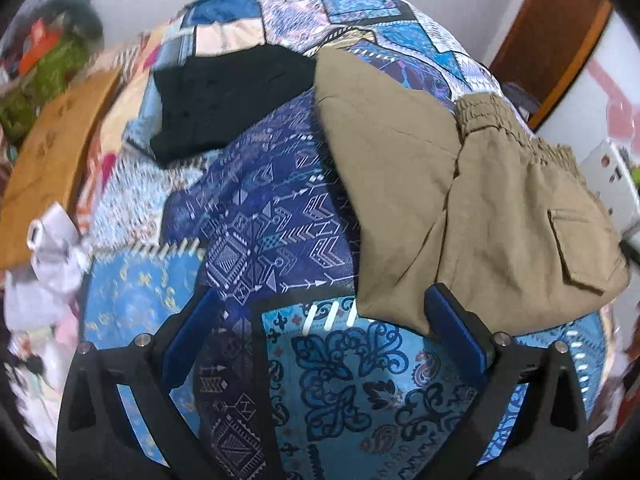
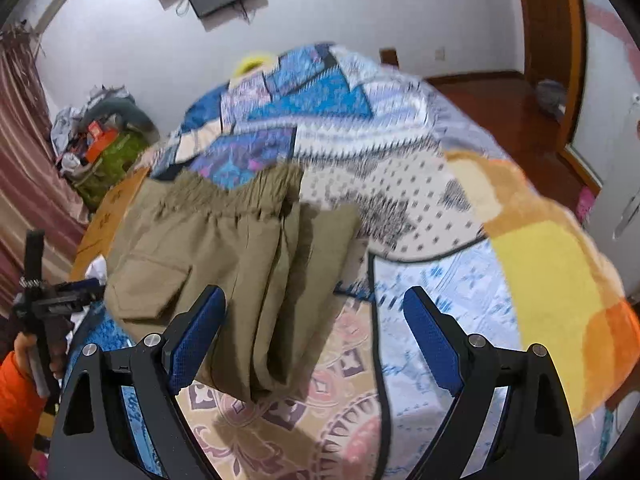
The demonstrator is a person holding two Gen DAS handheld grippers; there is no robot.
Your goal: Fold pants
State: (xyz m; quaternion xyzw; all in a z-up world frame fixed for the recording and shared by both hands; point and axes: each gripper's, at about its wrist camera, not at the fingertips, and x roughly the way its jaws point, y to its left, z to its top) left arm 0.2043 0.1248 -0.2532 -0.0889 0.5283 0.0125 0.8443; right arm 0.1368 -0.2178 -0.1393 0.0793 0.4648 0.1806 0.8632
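Note:
The khaki pants [image 1: 460, 200] lie folded on the patterned bedspread [image 1: 280, 232], elastic waistband at the far end and a flap pocket on one side. In the left wrist view they sit to the right. My left gripper [image 1: 322, 292] is open over the bare bedspread, and its right fingertip [image 1: 438, 292] is at the pants' near edge. In the right wrist view the pants [image 2: 224, 240] reach down past the left pad [image 2: 200, 332]. My right gripper [image 2: 316, 292] is open above them, its pads not pressing the cloth. The left gripper [image 2: 86, 286] shows at the left edge, held by a hand in an orange sleeve [image 2: 16, 396].
A black garment [image 1: 232, 100] lies on the bed beyond the pants. A yellow and orange blanket [image 2: 552, 292] covers the bed's right side. Clutter [image 2: 100, 136] is piled by the wall. Crumpled white cloth [image 1: 52, 256] lies at the bed's left edge, and wooden floor [image 2: 500, 108] lies beyond.

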